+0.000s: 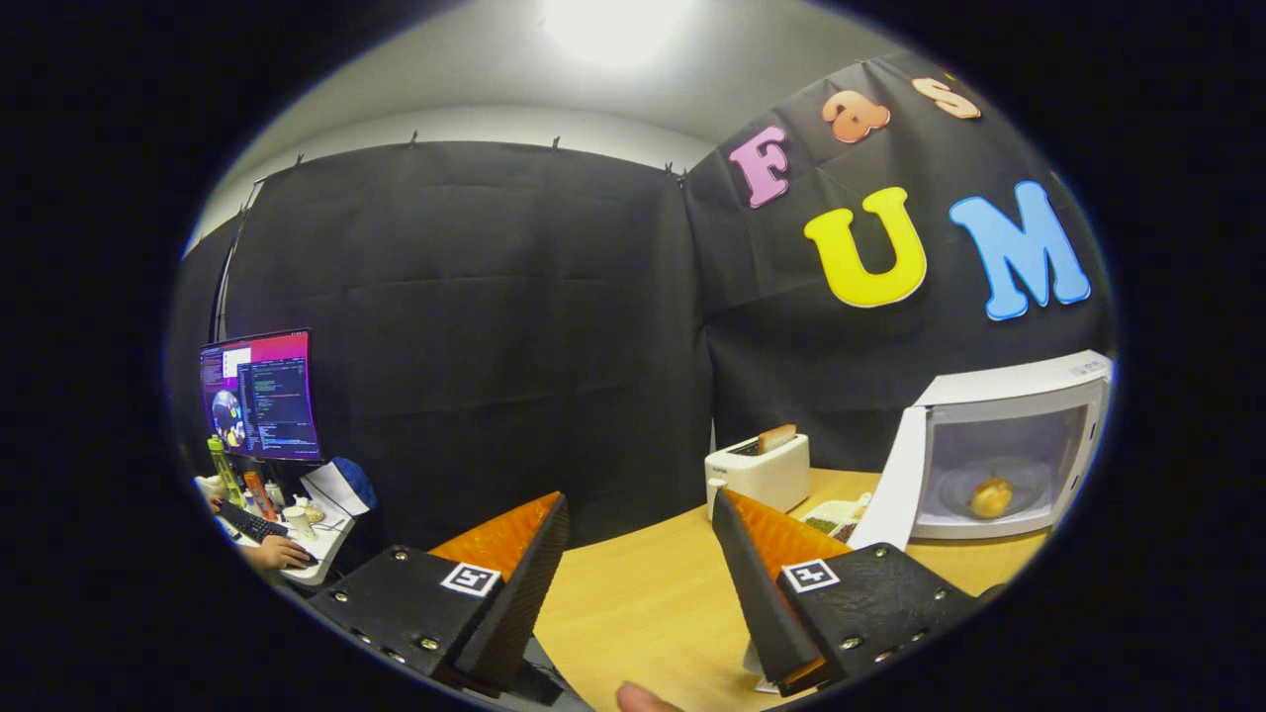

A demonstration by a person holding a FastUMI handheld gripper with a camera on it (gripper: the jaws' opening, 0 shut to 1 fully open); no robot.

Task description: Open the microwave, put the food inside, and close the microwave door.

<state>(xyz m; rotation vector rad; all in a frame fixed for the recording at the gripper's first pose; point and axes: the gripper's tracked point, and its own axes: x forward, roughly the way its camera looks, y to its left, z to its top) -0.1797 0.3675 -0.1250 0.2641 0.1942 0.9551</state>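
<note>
The hand-held gripper [638, 583] hovers over the pale wooden table [643, 603], fingers spread wide and empty. Beyond its right finger stands the single white boxy microwave [1009, 445], its one door [890, 494] swung open, one round golden piece of food [991, 497] already resting on the turntable inside. Judging by this, only the closing remains: the gripper must reach the door's outer edge and push it shut. Left of the microwave sits one white toaster [760, 472] (a single toast slice [776, 437] poking out).
</note>
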